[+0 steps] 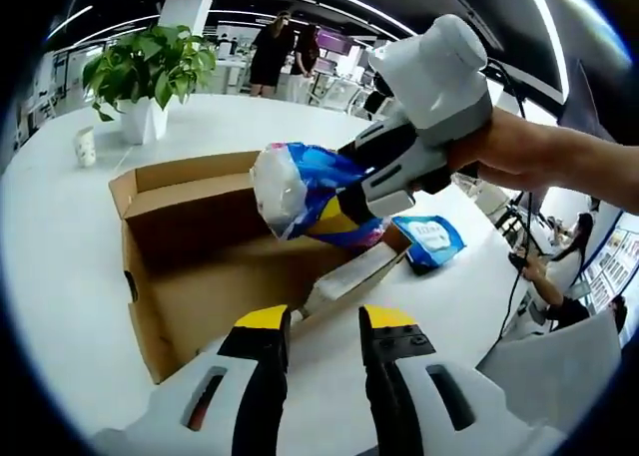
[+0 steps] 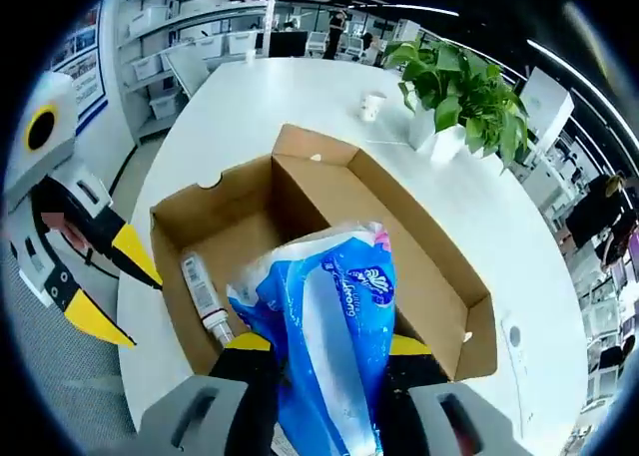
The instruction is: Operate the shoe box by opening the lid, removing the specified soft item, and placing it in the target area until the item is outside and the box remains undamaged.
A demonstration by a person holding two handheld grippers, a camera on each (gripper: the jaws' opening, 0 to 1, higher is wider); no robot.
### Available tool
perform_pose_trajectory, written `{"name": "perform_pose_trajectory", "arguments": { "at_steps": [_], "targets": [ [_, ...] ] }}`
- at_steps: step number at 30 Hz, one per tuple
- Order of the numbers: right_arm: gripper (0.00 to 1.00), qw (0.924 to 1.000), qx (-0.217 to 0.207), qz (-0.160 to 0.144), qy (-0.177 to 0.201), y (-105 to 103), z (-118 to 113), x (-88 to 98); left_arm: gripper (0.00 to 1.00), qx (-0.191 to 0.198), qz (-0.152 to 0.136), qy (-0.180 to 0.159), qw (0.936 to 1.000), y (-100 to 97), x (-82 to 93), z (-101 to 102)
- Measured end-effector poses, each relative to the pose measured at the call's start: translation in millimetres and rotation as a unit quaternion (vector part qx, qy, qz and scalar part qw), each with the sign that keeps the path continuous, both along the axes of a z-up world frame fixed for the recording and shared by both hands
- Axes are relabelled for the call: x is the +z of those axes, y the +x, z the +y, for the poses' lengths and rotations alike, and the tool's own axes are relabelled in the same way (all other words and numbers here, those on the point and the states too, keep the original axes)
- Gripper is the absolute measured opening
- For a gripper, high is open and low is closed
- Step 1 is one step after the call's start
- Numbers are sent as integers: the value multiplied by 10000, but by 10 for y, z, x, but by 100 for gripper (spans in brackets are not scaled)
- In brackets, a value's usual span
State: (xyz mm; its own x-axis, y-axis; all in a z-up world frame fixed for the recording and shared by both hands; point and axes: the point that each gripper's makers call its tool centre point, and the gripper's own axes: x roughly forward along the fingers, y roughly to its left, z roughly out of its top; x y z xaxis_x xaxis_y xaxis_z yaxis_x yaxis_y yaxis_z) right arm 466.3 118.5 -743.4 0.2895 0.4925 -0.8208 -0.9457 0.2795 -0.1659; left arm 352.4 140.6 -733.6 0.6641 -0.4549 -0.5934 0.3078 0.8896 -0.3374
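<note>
An open brown cardboard shoe box lies on the white table. My right gripper is shut on a soft blue and white plastic pack and holds it in the air above the box. A white tube-shaped item lies inside the box along its near wall. My left gripper hovers near the box's edge, its yellow-tipped jaws apart with nothing between them.
A potted green plant and a small white cup stand on the table beyond the box. A blue packet lies on the table beside the box. People stand in the background.
</note>
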Motion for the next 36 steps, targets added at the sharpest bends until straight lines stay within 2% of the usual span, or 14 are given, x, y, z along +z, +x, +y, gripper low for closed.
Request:
{"name": "perform_pose_trajectory", "arguments": {
  "at_steps": [8, 11, 28, 36],
  "targets": [
    [35, 9998, -91, -136, 94, 49, -60, 181, 27, -60, 0, 37, 10000, -19, -4, -23],
    [34, 9992, -205, -10, 342, 12, -39, 258, 27, -67, -5, 21, 10000, -18, 0, -27],
    [35, 9989, -179, -340, 257, -22, -251, 471, 27, -159, -20, 6, 9999, -24, 10, -96],
    [35, 9986, -272, -417, 184, -16, -442, 491, 27, -228, -17, 30, 9997, -41, 8, -128]
  ]
}}
